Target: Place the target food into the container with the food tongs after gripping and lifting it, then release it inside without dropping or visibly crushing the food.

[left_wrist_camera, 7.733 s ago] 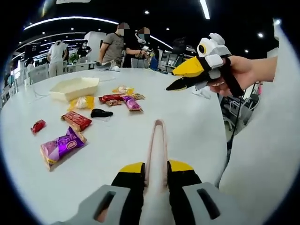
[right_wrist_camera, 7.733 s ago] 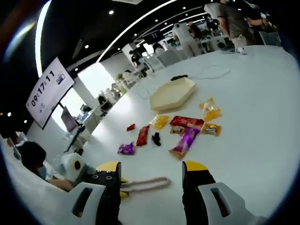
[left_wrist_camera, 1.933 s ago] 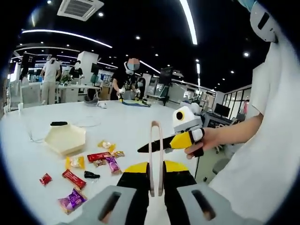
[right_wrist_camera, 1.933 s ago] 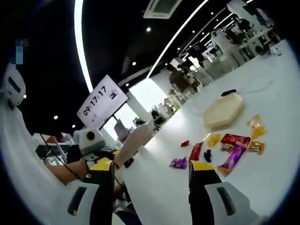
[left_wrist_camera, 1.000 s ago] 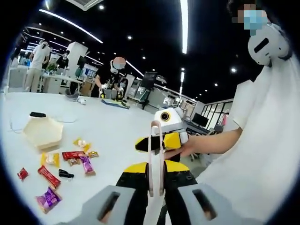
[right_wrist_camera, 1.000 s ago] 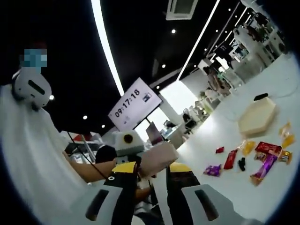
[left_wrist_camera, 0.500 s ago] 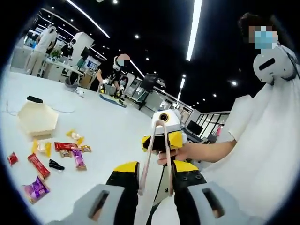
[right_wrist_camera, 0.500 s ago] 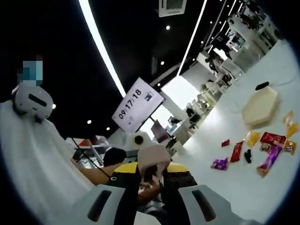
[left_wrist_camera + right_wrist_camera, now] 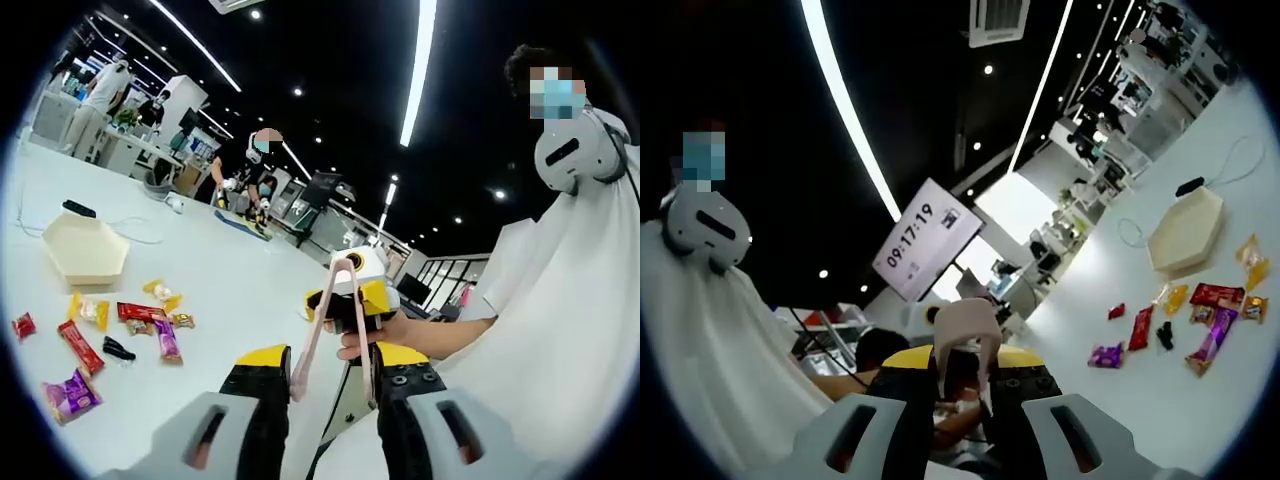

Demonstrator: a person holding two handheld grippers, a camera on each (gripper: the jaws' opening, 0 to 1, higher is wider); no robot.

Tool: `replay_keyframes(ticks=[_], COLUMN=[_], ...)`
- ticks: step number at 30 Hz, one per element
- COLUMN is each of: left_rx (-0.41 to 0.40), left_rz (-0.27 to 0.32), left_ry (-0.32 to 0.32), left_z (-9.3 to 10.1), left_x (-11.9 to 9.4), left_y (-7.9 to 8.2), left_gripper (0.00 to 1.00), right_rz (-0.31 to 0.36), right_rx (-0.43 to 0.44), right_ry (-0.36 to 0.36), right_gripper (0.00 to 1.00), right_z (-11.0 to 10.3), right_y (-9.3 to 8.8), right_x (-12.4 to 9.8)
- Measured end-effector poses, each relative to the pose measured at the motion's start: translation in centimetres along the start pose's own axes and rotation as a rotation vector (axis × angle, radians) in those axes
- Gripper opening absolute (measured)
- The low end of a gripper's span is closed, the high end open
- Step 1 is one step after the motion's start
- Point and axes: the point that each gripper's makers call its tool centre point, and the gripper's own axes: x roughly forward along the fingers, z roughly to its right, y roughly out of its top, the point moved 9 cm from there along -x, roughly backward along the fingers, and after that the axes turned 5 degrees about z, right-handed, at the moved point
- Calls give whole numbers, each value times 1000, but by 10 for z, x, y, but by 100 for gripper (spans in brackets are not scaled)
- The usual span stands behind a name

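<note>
Pale pink food tongs (image 9: 314, 325) stand up between the jaws of my left gripper (image 9: 333, 368), their two arms spread apart and resting against the jaws. My right gripper (image 9: 350, 300), held by a hand, sits at the tongs' joined top end. In the right gripper view my right gripper (image 9: 967, 365) is shut on that pink tongs end (image 9: 965, 325). Both grippers are raised well above the table. Wrapped snacks lie on the white table (image 9: 230, 290): a purple packet (image 9: 68, 392), a red bar (image 9: 78, 345), a small black piece (image 9: 118, 350). A cream hexagonal container (image 9: 85, 250) lies beyond them.
The same container (image 9: 1185, 235) and snack group (image 9: 1200, 310) are far off in the right gripper view. A person in white with a headset stands close on the right (image 9: 560, 300). Other people stand at desks in the background. A black object with a cable lies behind the container (image 9: 78, 208).
Both grippers have risen from the table and come together. My right gripper closed on the tongs' top end. My left gripper's jaws widened and the tongs' arms spread.
</note>
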Motion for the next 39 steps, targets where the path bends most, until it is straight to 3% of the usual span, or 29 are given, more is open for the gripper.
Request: replay_keyframes(ticks=[5,8,12,18,20,28,33,39], left_rx=[-44,-87,-66,-2,20,31,-41,-40], left_rz=[-11,-63,-114,-152,-190,-216,-210,-146], left_ry=[-5,-42,-78,-96,-101,-112,-106,-83], left_z=[-3,-1,1,3,4,9,11,14], left_x=[2,3,3,4,4,6,4,5], left_y=[-1,-3,-4,3,6,5,2,5], left_gripper=[25,17,8,6,5,5,12,25], right_rz=[9,2,-64,-87,-122,-174,-184,-146], right_rx=[1,-16,-34,-33,-38,-42,-23,-30], right_ry=[-7,3,3,36,43,103,110,116], right_gripper=[19,18,17,17,17,16,17,19], right_z=[2,0,0,-3,-4,-7,-9,-10], right_y=[1,0,-2,0,-2,-8,-10,-6], right_x=[-2,-2,-5,-5,-3,6,4,2])
